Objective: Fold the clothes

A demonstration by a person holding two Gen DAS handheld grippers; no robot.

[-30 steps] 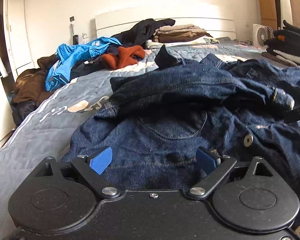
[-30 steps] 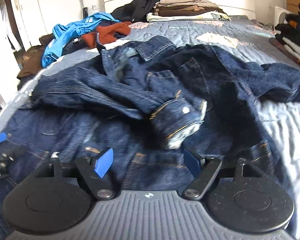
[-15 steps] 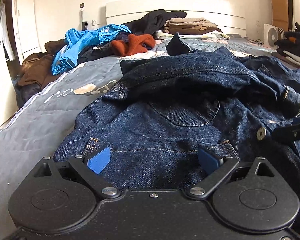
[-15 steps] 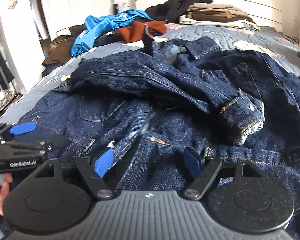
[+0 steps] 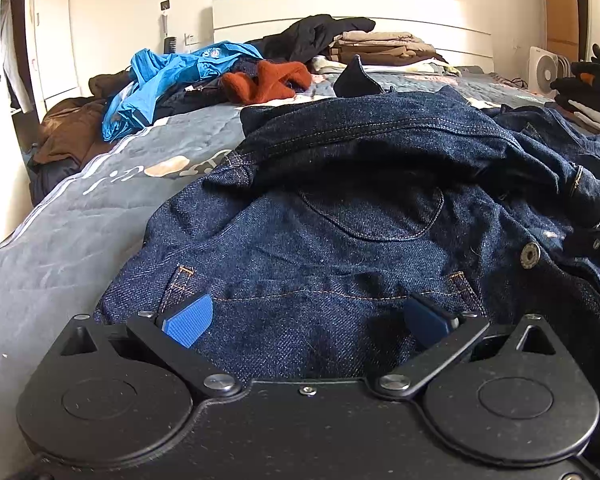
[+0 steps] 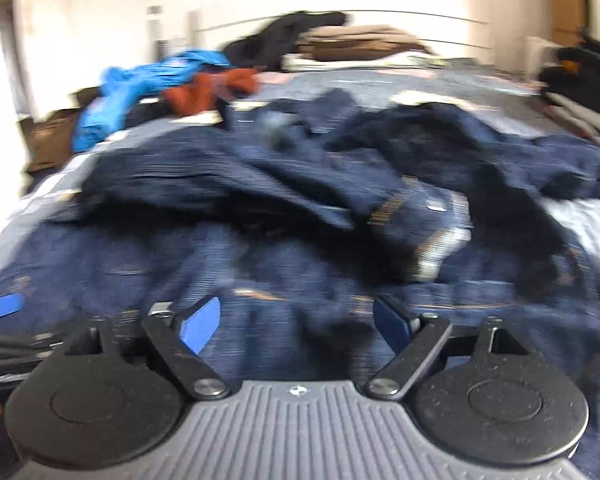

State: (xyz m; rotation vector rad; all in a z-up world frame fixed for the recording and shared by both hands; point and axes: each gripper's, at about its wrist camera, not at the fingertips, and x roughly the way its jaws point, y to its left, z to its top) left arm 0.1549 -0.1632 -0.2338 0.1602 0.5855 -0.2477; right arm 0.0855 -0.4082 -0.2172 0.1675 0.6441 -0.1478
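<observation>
A dark blue denim jacket (image 5: 360, 248) lies spread on the bed, one sleeve folded across its front and the cuff (image 6: 428, 248) on top. My left gripper (image 5: 308, 320) hovers over the jacket's near hem; its jaws are opening wide, with cloth under them and nothing pinched. My right gripper (image 6: 296, 324) is at the hem further right, jaws also opening, denim below them and nothing gripped. This view is blurred. A blue pad of the left gripper (image 6: 0, 306) shows at the right wrist view's left edge.
The grey quilt (image 5: 60, 240) is bare at the left. Behind the jacket lie a blue garment (image 5: 172, 76), a rust sweater (image 5: 268, 80), a black garment and a folded beige stack (image 5: 380, 46). Dark folded clothes (image 5: 588, 88) and a fan (image 5: 544, 70) are at the right.
Both pairs of jaws stand wider than before. The left view has drawn back so the jacket's hem shows between the pads. The right view swung sideways over the jacket and is blurred now.
</observation>
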